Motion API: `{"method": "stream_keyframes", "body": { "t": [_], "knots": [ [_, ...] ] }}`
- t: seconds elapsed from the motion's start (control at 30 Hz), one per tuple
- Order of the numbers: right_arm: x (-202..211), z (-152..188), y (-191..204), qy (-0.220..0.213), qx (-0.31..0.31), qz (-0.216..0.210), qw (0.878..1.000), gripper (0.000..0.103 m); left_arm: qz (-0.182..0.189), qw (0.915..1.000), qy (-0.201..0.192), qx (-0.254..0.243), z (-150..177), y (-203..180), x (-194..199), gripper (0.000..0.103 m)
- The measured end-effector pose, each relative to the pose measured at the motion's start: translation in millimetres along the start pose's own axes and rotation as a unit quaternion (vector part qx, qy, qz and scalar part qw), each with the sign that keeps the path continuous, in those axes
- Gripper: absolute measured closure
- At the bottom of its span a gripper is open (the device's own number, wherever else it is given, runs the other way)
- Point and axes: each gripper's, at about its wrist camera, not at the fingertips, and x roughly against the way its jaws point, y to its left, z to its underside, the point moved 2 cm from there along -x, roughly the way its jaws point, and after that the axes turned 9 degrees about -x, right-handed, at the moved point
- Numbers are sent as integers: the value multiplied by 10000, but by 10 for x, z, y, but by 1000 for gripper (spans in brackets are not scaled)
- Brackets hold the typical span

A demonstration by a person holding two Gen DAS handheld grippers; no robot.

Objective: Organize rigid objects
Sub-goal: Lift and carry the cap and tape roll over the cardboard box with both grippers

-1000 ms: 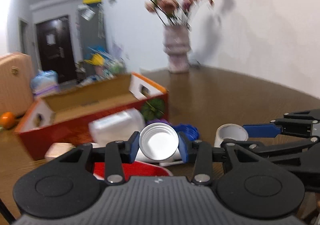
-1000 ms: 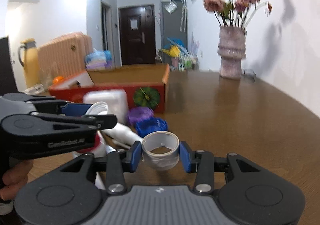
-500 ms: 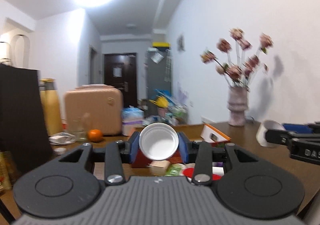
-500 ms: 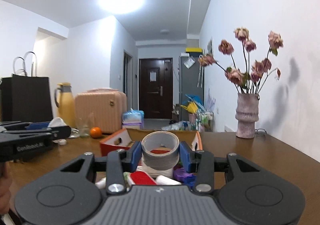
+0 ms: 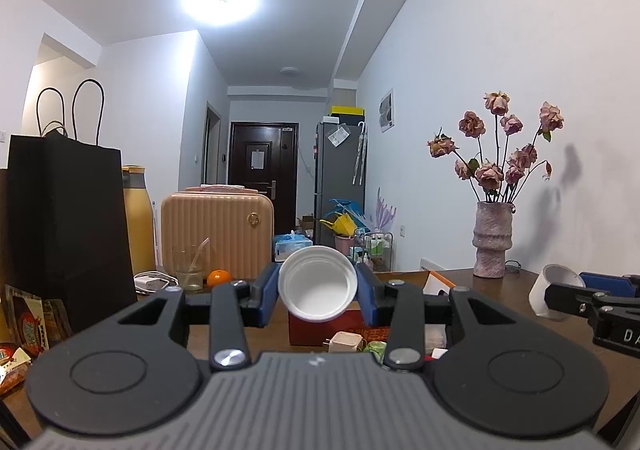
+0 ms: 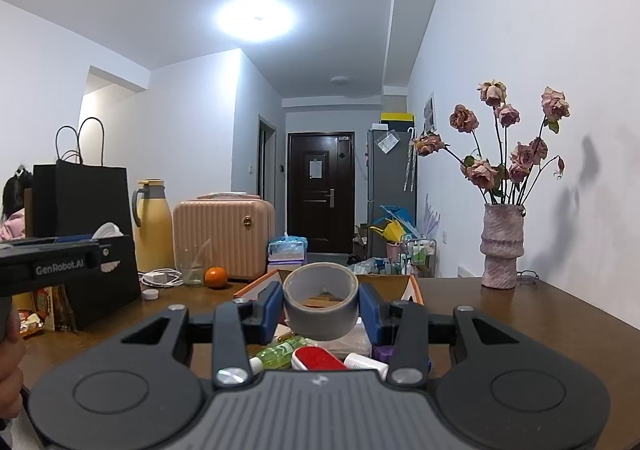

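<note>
Above the brown table (image 6: pixel 520 314), on the left, the left gripper (image 5: pixel 318 292) pinches a white jar lid (image 5: pixel 318 288) between its blue pads, hollow side facing the camera. To the right, the right gripper (image 6: pixel 320 308) clamps a grey tape roll (image 6: pixel 320 306), held over the orange cardboard box (image 6: pixel 412 288).

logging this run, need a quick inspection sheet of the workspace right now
surface: brown wooden table, crowded on its left side.
job's things: white cup in left gripper; grey tape roll in right gripper; orange cardboard box beyond them.
clutter: green bottle, red brush, orange fruit, glass, black bag, yellow flask.
grippers: both shut on loads, raised.
cables: white charger cable.
surroundings: flower vase, beige suitcase, dark door.
</note>
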Motion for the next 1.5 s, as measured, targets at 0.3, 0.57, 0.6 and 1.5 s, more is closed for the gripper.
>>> {"method": "stream_keyframes", "body": {
  "t": [0.3, 0.57, 0.6, 1.5],
  "knots": [
    [-631, -320, -174, 37, 15, -18, 10000, 63, 25, 9998, -128, -163, -215, -25, -646, 62],
    [-1484, -672, -506, 271, -197, -101, 9994, 63, 40, 9996, -115, -246, -402, -44, -1512, 62],
    [-1609, -703, -557, 337, -239, -149, 9990, 63, 53, 9996, -73, -261, -428, -34, -1657, 62],
    [-5488, -311, -1409, 3960, -43, 555, 9166, 62, 1226, 9021, 4067, -762, 363, -83, -5504, 62]
  ]
}}
